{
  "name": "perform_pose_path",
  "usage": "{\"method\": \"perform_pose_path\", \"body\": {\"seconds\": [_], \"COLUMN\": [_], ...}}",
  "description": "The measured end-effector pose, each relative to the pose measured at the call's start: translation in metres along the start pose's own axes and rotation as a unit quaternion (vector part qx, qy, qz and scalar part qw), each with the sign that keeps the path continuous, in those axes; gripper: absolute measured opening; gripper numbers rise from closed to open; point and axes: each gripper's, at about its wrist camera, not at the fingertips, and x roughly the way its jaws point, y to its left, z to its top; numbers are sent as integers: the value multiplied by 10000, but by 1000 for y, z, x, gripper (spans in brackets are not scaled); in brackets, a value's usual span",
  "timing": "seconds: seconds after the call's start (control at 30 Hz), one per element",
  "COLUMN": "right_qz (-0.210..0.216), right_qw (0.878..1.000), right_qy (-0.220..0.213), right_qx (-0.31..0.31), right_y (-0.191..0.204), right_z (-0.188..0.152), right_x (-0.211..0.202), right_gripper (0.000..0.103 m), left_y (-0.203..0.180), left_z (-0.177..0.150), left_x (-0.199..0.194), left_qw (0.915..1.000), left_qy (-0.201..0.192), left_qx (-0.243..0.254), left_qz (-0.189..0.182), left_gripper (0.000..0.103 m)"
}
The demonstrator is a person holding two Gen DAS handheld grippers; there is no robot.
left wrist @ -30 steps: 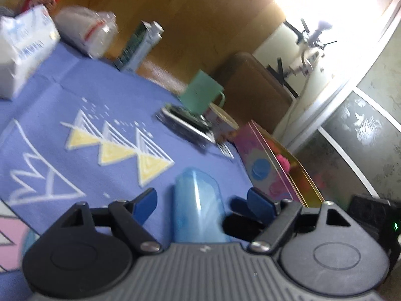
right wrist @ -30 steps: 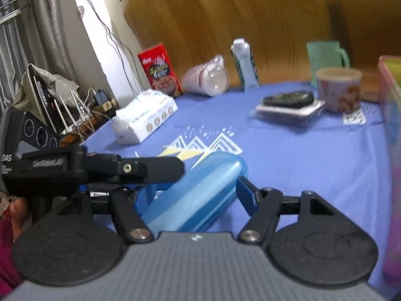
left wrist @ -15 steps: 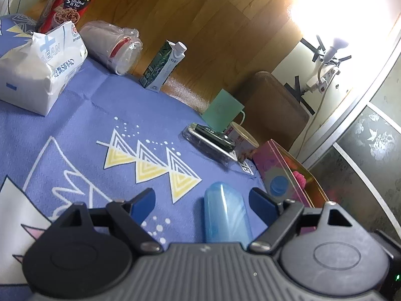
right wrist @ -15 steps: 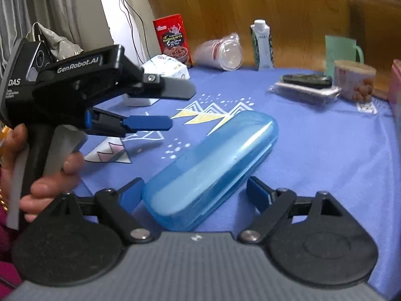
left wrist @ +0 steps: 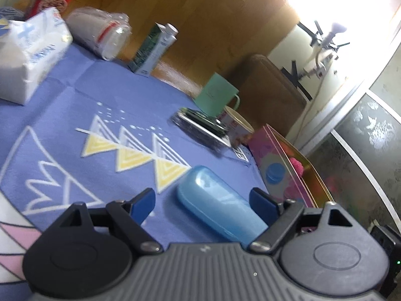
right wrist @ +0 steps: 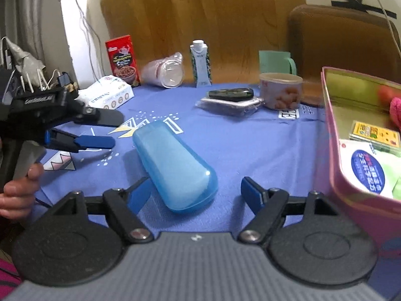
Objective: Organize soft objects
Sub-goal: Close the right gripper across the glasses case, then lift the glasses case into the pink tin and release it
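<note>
now my right tool [right wrist: 195, 195] has let go, fingers apart around the blue case [right wrist: 173, 165], which has dropped flat onto the bench beside the pink tin [right wrist: 351, 175] at the right edge. my left tool [left wrist: 203, 203] hangs open too; regrasp next.

Bare blue tablecloth [right wrist: 263, 155] is lying all around the blue case [right wrist: 173, 165]. Right of the case, the pink tin [right wrist: 333, 150] is walling off passage; behind it, a wrapped tray [right wrist: 229, 104] is blocking.
</note>
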Motion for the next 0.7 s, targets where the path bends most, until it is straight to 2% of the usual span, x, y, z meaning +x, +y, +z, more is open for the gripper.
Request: {"method": "perform_pose_path", "body": {"seconds": [0.1, 0.23, 0.4, 0.47, 0.5, 0.53, 0.7], "right_qz": [39, -50, 16, 47, 112, 176, 72], "right_qw": [9999, 9992, 9981, 9978, 9974, 9974, 9964], "right_qy": [60, 84, 247, 215, 194, 163, -41], "right_qx": [-85, -399, -567, -629, -678, -679, -842], "right_y": [2, 1, -4, -2, 0, 2, 18], "right_z": [-2, 0, 1, -2, -2, -2, -4], "right_x": [5, 12, 22, 21, 19, 18, 15], "right_gripper": [82, 89, 89, 80, 65, 59, 55], "left_y": [-11, -18, -22, -24, -24, -25, -34], "left_z": [0, 0, 0, -1, -1, -2, 1], "left_x": [7, 17, 33, 41, 45, 47, 52], "left_qw": [9998, 9992, 9980, 9976, 9975, 9978, 9977], "left_qy": [146, 328, 583, 651, 672, 630, 644], "left_qx": [92, 166, 93, 122, 134, 162, 204], "left_qz": [-102, -159, -215, -182, -152, -137, -10], "left_gripper": [96, 97, 97, 94, 93, 92, 84]}}
